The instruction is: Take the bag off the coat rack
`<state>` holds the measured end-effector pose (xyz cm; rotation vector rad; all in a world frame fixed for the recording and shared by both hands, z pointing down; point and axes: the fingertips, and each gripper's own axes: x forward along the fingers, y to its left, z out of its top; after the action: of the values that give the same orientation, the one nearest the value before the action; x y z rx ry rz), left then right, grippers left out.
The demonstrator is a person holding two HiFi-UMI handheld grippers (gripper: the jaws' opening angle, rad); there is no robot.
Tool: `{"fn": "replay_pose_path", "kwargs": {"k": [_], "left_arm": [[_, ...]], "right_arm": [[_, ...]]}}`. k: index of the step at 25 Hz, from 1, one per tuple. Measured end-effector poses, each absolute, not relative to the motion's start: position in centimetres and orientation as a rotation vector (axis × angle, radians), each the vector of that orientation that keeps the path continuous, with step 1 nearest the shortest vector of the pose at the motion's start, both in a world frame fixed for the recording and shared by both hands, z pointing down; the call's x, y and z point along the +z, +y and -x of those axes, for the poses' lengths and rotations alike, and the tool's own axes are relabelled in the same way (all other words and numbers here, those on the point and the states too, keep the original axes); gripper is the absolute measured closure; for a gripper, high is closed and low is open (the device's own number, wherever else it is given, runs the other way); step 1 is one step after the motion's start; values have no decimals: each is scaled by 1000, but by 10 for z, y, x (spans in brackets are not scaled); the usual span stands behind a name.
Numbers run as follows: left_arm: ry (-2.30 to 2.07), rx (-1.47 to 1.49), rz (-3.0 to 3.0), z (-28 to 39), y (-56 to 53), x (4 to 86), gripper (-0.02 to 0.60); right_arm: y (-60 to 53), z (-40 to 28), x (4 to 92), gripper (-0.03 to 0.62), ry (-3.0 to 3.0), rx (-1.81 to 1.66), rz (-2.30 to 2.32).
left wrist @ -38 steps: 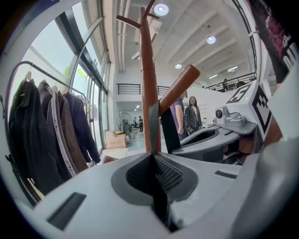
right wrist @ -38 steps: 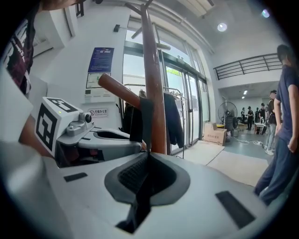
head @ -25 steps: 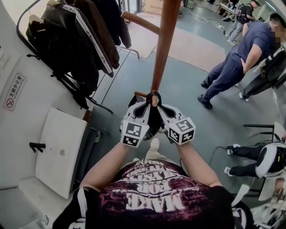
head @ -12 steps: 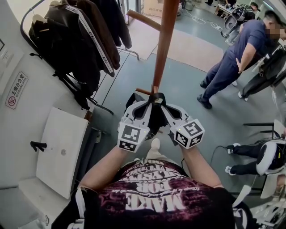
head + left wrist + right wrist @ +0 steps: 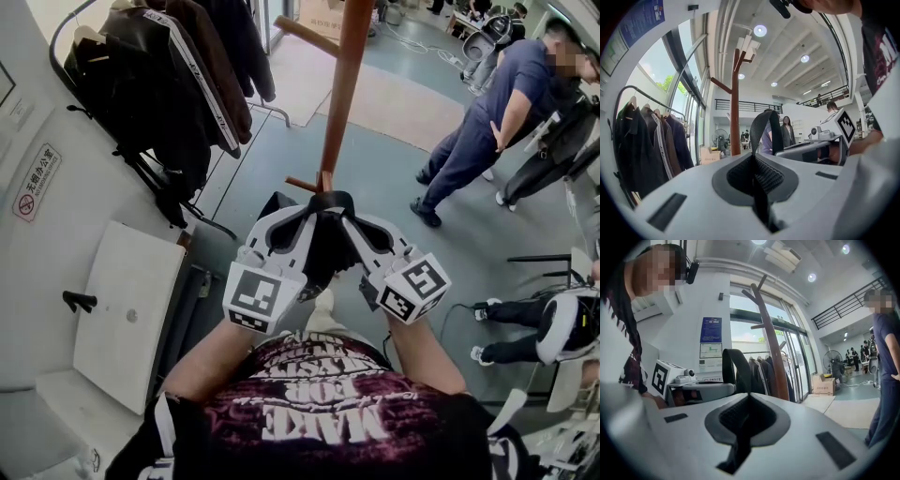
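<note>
A black bag hangs between my two grippers, just in front of the brown wooden coat rack. Its strap arches up where the tips meet, close to a short peg. My left gripper and right gripper are both shut on the strap, one from each side. In the left gripper view the strap runs down into the closed jaws and loops free to the right of the coat rack. In the right gripper view the strap loops left of the coat rack.
A clothes rail with dark jackets stands at the left, over a white board. Two people stand at the right, and another person's legs show lower right. A cardboard box sits by the windows.
Both grippers have risen together towards the camera, carrying the strap and the bag up with them. The strap's top now sits higher against the pole, by the peg.
</note>
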<state>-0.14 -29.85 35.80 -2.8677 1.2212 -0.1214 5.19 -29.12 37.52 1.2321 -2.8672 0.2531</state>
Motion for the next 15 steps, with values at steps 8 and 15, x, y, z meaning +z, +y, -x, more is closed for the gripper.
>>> {"fn": "replay_pose_path", "kwargs": {"k": [8,15], "left_arm": [[1206,-70,2841,14,-274,328,574],[1181,-59,2829,15,-259,317,574]], "right_arm": [[-266,-42,343,585,-2916,186,-1211],[-251,-40,332,586,-2923,160,-1219]]}}
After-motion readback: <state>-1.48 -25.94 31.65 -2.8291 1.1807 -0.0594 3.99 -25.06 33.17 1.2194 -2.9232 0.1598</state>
